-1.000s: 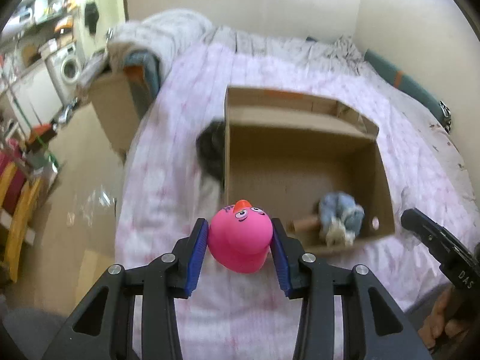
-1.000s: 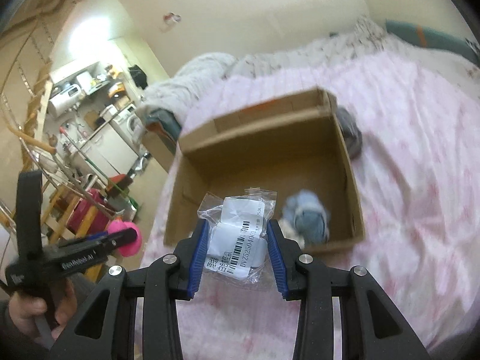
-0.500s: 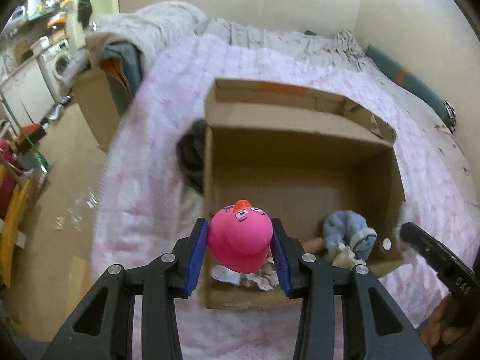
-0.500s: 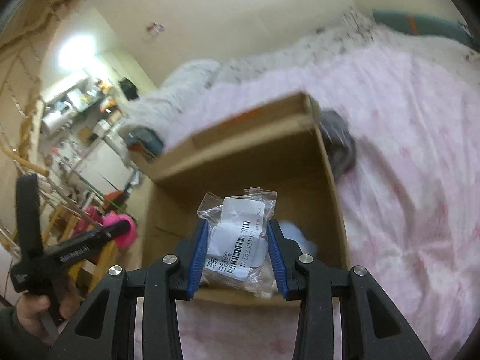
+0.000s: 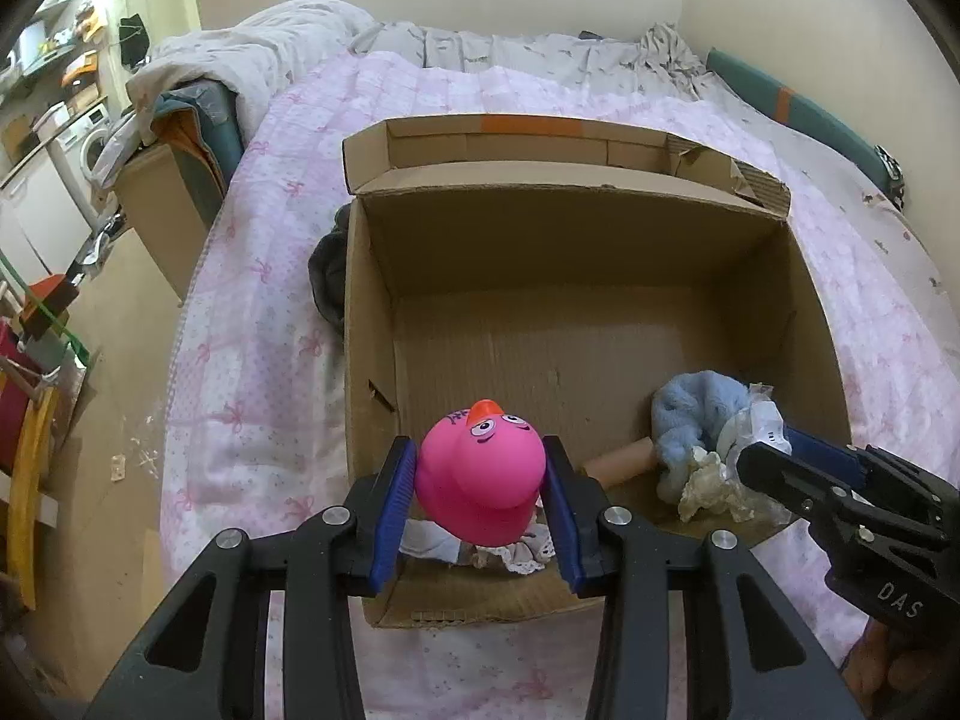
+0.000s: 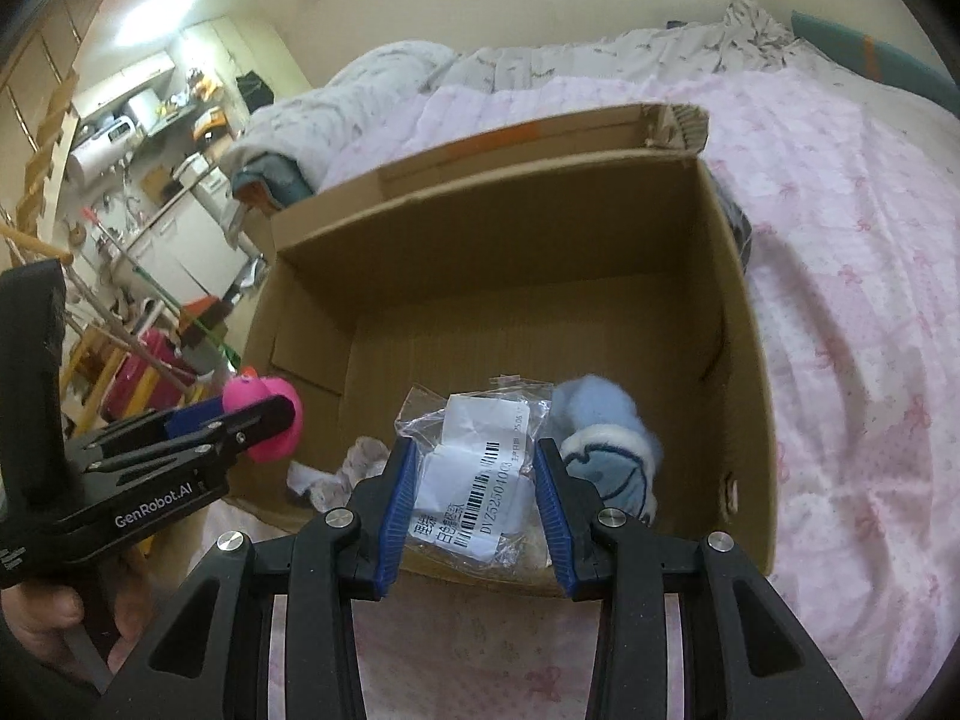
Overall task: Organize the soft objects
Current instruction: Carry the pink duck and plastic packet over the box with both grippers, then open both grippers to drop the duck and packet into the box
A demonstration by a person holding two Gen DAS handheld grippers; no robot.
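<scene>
An open cardboard box point(image 5: 576, 204) point(image 6: 498, 192) sits on a pink bed. My left gripper point(image 5: 480, 498) is shut on a pink rubber duck point(image 5: 480, 474) and holds it over the box's near left corner; the duck also shows in the right wrist view point(image 6: 267, 414). My right gripper point(image 6: 474, 492) is shut on a clear plastic packet with a white barcode label point(image 6: 474, 480), held over the box's near edge. Inside the box lie a light blue plush toy point(image 5: 696, 414) point(image 6: 606, 444), a white lacy cloth point(image 5: 516, 552) point(image 6: 342, 468) and a cardboard tube point(image 5: 618, 462).
A dark grey cloth point(image 5: 327, 276) lies on the pink quilt point(image 5: 264, 360) against the box's left side. A second cardboard box point(image 5: 162, 204) stands beside the bed on the left. Rumpled grey bedding point(image 5: 540, 48) lies at the head. Cluttered floor and shelves are at far left.
Both grippers have moved forward toward the box. The duck is now over the near left corner and the packet is over the box's near edge, close to the blue plush.
</scene>
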